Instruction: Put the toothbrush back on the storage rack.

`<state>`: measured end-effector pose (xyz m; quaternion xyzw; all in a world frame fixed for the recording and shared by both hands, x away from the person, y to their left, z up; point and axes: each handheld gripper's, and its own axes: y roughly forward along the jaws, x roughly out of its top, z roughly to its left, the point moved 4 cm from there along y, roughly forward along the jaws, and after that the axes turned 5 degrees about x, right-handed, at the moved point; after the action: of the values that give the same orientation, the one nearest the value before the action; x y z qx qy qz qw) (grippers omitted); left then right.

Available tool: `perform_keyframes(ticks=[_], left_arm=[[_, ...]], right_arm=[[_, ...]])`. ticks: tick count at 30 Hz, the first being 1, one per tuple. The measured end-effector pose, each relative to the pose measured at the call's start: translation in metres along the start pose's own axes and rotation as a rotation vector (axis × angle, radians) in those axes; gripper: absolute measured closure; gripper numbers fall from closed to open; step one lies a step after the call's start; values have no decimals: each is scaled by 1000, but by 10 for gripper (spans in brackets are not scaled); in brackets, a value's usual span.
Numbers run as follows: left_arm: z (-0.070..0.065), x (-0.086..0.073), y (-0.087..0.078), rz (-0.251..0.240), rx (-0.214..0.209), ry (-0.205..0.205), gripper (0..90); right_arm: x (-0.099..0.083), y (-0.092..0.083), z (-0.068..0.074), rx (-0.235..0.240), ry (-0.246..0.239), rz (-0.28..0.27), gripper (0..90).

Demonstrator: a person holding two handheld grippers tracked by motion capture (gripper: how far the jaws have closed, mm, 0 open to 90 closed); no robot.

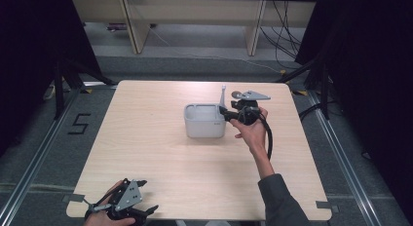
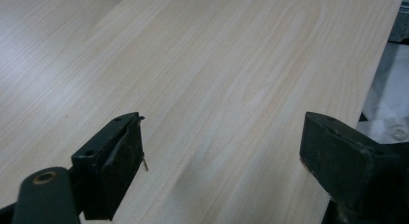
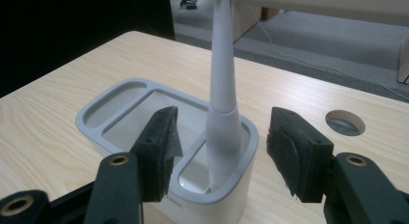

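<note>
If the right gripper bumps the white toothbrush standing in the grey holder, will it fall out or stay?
The toothbrush would probably stay: its thick base sits deep in the end slot of the holder. It stands tall and leans, so it may rock. The smooth handle probably slips easily between the pads.

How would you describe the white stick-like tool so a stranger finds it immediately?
On the wooden table stands a grey-white holder. The white tool stands upright in its narrow end slot, nearest the right gripper. Nothing else rises above the holder's rim.
</note>
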<state>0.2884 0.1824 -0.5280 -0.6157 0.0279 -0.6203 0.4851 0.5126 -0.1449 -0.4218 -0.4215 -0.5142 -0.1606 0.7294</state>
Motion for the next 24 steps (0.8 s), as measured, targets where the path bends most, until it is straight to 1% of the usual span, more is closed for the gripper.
perform_keyframes(ticks=[1,2,3,4,5,6,7,8,9,10,11,12,13,14,15,16,17,18,19,20,21,22,23,24], left_arm=[[0,0,0,8,5,0,148],[1,0,0,11,4,0,148],[1,0,-1,10,6,0,148],[0,0,-1,9,5,-1,148],[0,0,-1,9,4,-1,148],[0,0,0,10,7,1,148],[0,-1,0,15,2,0,148],[0,-1,1,14,5,-2,148],[0,0,0,6,15,2,148],[1,0,1,3,13,3,148],[0,0,0,-4,9,-3,148],[1,0,0,14,8,3,148],[0,-1,1,13,11,-1,148],[0,-1,1,13,10,-3,148],[0,0,1,-2,12,4,148],[-1,0,1,-5,10,-10,148],[-1,0,0,13,6,-1,148],[-1,0,0,8,5,-4,148],[0,0,0,1,2,4,148],[0,1,-1,5,13,8,148],[-1,1,-1,6,3,-3,148],[-1,0,-1,16,1,10,148],[0,0,0,14,14,12,148],[-2,1,0,6,2,-3,148]], right_arm=[[0,0,0,4,-1,-4,440],[-1,-1,2,6,16,-1,438],[-2,-2,1,14,2,-9,438],[-3,-4,1,1,-9,-6,435],[-4,-4,1,1,-11,-10,435],[-5,-5,2,9,7,-11,434],[-6,-6,3,12,15,-14,433],[-7,-7,2,12,5,-10,432],[-7,-8,3,21,17,-18,430],[-9,-10,4,17,23,-26,430],[-10,-10,3,23,7,-23,429],[-11,-12,4,16,24,-16,424],[-12,-14,6,19,36,-19,423],[-13,-14,4,23,11,-25,422],[-13,-16,4,25,6,-23,416],[-13,-16,4,25,6,-23,416],[-13,-18,4,12,7,-22,415],[-13,-18,4,16,-1,-38,410],[-14,-19,5,23,15,-26,402],[-15,-20,5,25,3,-27,396],[-16,-21,6,20,11,-23,395],[-17,-22,7,25,9,-13,393],[-20,-21,6,25,-9,-24,389],[-20,-21,6,25,-9,-24,389]])
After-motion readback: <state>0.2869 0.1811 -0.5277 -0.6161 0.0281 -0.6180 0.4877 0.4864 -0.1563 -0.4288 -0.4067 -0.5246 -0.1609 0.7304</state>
